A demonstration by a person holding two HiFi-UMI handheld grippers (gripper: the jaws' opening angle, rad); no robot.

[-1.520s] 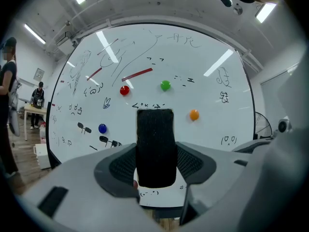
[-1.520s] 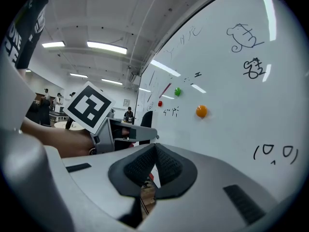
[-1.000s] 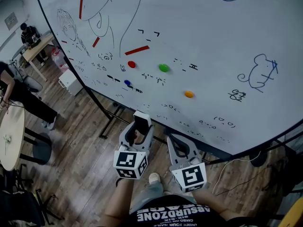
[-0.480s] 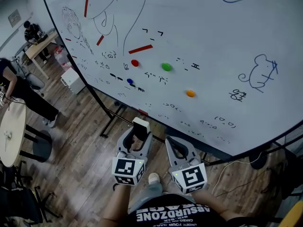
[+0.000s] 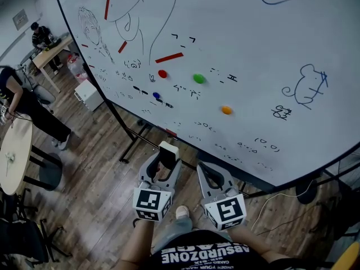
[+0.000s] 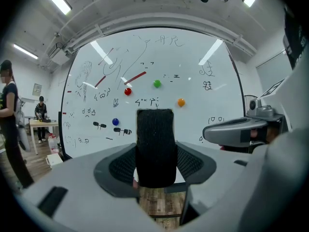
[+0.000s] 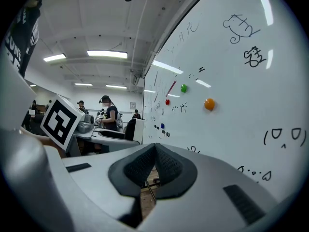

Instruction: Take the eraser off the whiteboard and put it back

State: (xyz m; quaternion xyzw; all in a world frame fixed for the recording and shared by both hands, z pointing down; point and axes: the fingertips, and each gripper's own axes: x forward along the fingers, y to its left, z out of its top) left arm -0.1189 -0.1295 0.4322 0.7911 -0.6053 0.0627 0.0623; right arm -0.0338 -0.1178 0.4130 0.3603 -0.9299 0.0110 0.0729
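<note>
The eraser (image 5: pixel 168 149) is off the whiteboard (image 5: pixel 264 44) and sits in the left claw (image 5: pixel 167 155). That claw's jaws stand wide and are clamped on the eraser's two sides. In the left gripper view the eraser (image 6: pixel 154 146) stands upright between the jaws, its dark felt face turned toward the camera, and the left claw (image 6: pixel 154 164) points at the lower middle of the board. From the head view the eraser is held near the board's lower edge, above the wooden floor (image 5: pixel 95 167), apart from the writing surface.

The right claw (image 5: pixel 204 170) hangs just to the right of the left one, with its jaws together and nothing between them; the right gripper view shows the two pads (image 7: pixel 166 168) meeting.

On the board are a red magnet (image 5: pixel 162 73), a green magnet (image 5: pixel 198 79), an orange magnet (image 5: pixel 226 110) and a blue magnet (image 5: pixel 156 95), among scattered marker doodles.

So the first half of the task looks done: the eraser has been lifted away. What is left is to bring it up to the board, press it on until it holds, probably by a magnetic back, though that side is not visible, and then open the left claw.
</note>
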